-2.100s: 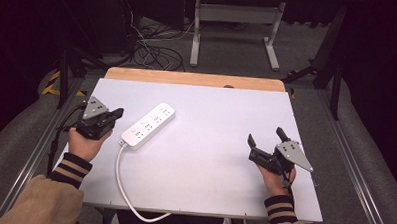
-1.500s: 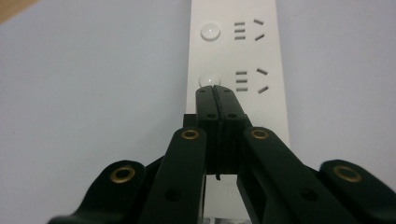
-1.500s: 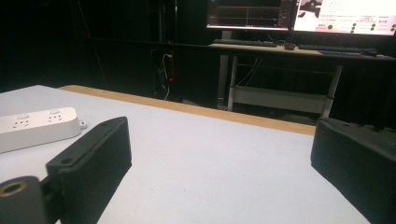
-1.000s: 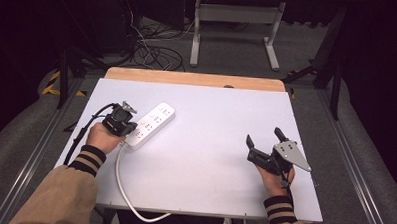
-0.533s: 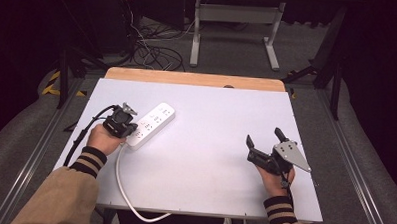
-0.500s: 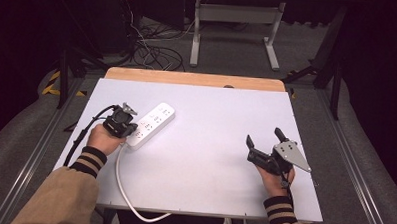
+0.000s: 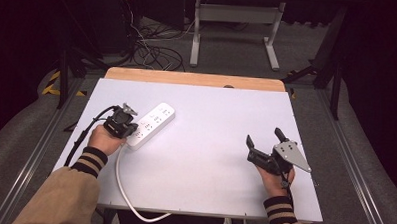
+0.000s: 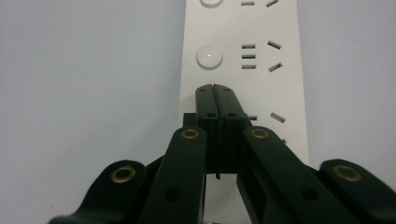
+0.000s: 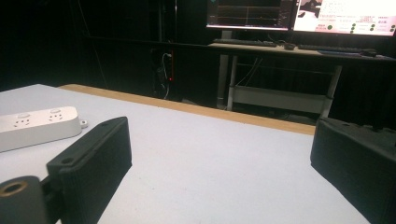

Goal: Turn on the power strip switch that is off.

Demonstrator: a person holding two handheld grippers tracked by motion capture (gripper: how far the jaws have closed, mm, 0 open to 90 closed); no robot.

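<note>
Power strip (image 8: 243, 70) beneath closed left gripper (image 8: 216, 88), tips over its sockets

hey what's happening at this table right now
A person holds a hand-held gripper in each hand at a white table. The left hand-held gripper, jaws shut, points its tip down at a white power strip, over the row of round switch buttons. The right hand-held gripper sits open, well apart from the strip.

No legible text: monitors (image 9: 299, 14) too blurry, power strip (image 8: 243, 70) unmarked.
</note>
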